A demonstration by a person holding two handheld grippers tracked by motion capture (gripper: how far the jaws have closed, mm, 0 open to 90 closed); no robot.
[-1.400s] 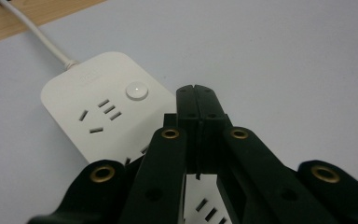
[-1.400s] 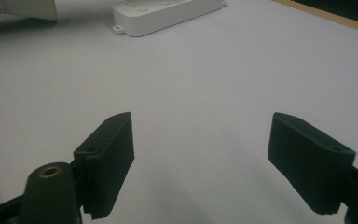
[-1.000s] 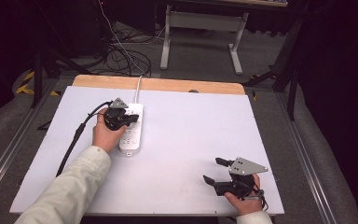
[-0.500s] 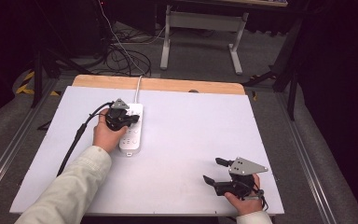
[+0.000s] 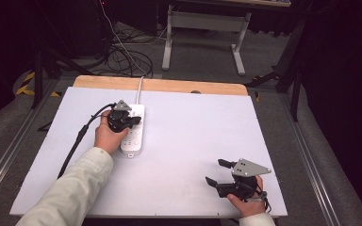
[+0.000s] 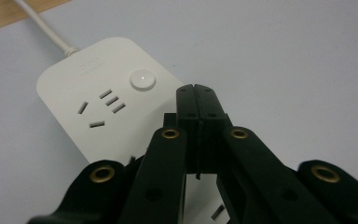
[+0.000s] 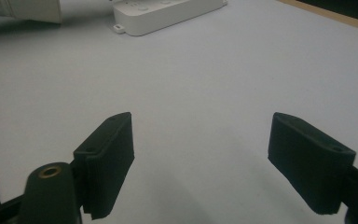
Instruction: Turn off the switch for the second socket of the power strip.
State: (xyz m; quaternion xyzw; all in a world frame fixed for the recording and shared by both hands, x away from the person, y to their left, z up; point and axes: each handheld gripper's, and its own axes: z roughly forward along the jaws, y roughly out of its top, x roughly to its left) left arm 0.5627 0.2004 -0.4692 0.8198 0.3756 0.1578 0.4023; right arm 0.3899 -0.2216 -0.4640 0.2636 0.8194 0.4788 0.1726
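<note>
Left gripper [image 6: 196, 93]: jaws pressed together, nothing between them, tips poised over the power strip [image 6: 107, 107] just short of its round button [image 6: 142, 80]. Against the views of a second and half a second ago, nothing has shifted: same hand, same strip, same spot. Judgement: the press on the button is either pending or being held; the strip's state can't be read from here.

Left hand [image 5: 107, 136] rests on the near part of the strip, forearm angled in from below, cable [image 5: 80, 136] trailing off behind.

Right gripper [image 7: 214, 154]: jaws wide apart, empty, hovering low over bare counter [image 7: 223, 70], well away from the strip, idle.
</note>
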